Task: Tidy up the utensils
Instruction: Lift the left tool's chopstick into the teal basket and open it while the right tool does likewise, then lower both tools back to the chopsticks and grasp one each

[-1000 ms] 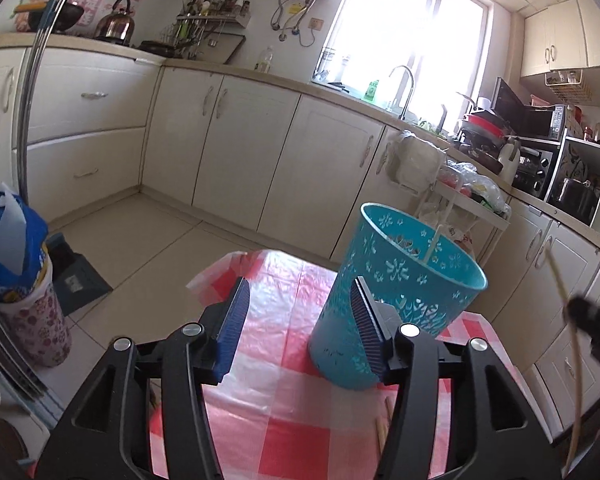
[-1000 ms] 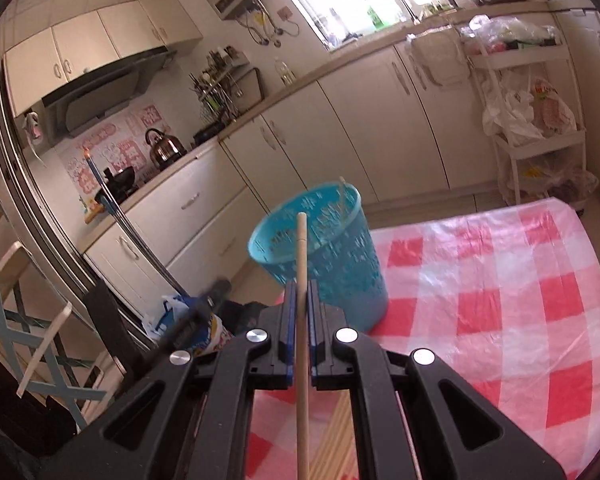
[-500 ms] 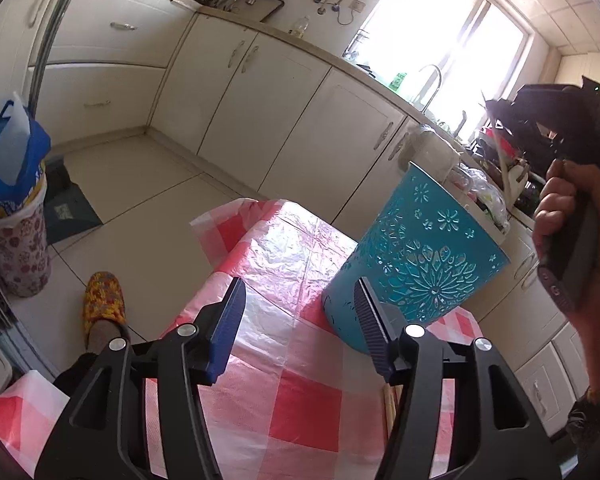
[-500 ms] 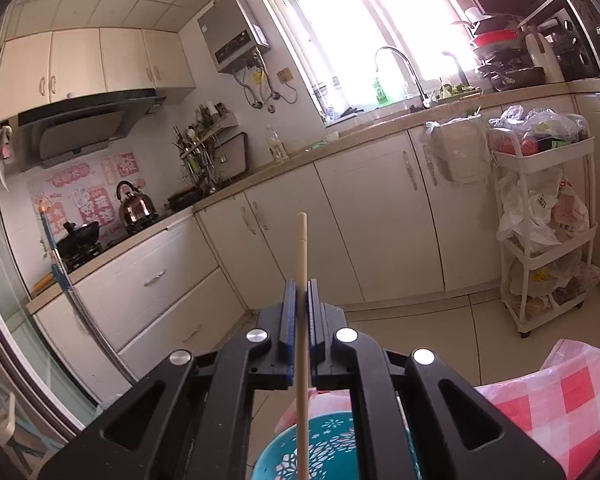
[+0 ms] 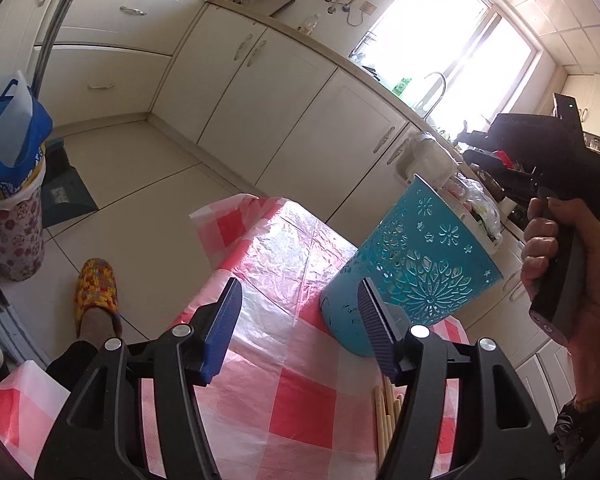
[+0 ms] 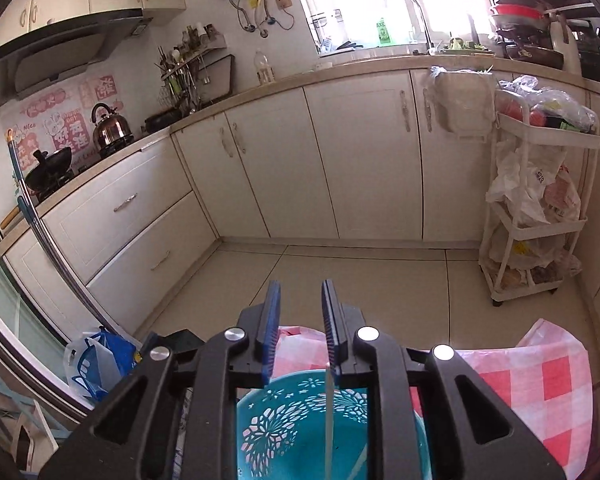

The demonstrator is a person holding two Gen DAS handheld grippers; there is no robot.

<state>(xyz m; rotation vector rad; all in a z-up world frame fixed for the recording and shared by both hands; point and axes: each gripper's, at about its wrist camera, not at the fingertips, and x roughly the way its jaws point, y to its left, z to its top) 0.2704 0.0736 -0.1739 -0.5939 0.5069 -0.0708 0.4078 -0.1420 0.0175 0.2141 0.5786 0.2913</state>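
Left wrist view: left gripper (image 5: 298, 320) wide, nothing between its pads, over checked tablecloth (image 5: 300, 408); teal basket (image 5: 412, 268) just right of it; chopsticks (image 5: 386, 412) lie on the cloth below.
Right wrist view: right gripper (image 6: 300, 332) parted, nothing gripped, above the basket; pale chopstick (image 6: 329, 420) stands inside.

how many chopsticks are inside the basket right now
2 visible: a pale thin chopstick standing under the open right gripper, another pale stick leaning low inside the teal plastic cutout basket. More may be hidden.
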